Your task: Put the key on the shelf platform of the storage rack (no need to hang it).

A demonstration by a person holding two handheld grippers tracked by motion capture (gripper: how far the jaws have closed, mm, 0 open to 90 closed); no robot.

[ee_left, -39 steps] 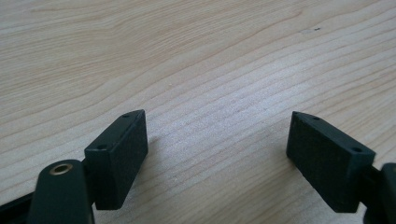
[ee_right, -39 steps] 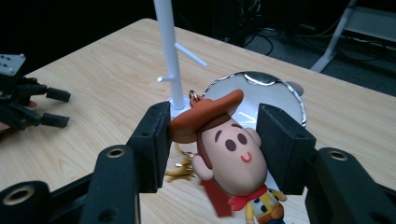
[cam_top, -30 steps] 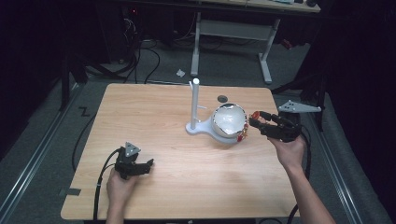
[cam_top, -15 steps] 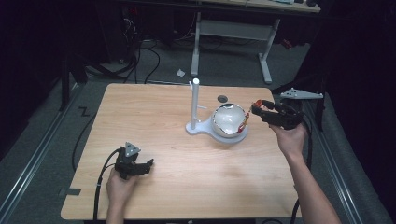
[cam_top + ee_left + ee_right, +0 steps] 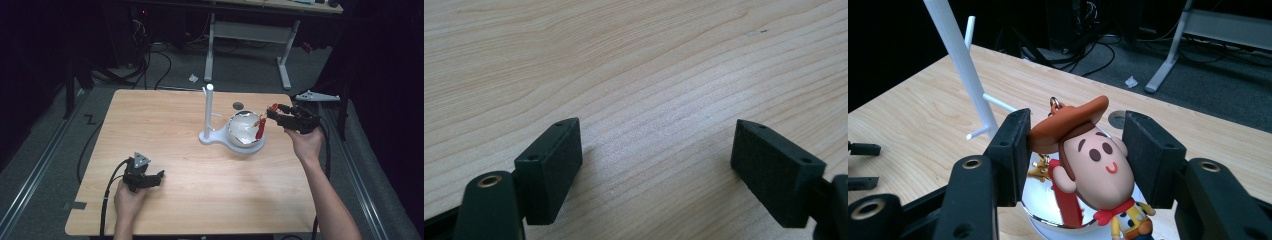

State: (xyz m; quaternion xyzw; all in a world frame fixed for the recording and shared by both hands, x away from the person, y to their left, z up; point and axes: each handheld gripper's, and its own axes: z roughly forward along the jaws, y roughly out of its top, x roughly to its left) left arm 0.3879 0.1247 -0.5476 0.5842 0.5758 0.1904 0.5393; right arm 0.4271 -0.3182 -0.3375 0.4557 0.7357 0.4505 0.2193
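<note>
High view: right gripper holds the keychain over the bowl, beside the stand. Left gripper rests on the table.
Left gripper view: jaws apart, empty.
Right gripper view: jaws clamp the keychain's head; ring faces the stand's pegs. Pickup done, hanging probably left.

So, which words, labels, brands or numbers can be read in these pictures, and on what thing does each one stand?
None can be read: the cowboy figure in the right gripper, the white stand, the shiny bowl and the wooden table carry no legible writing.
</note>
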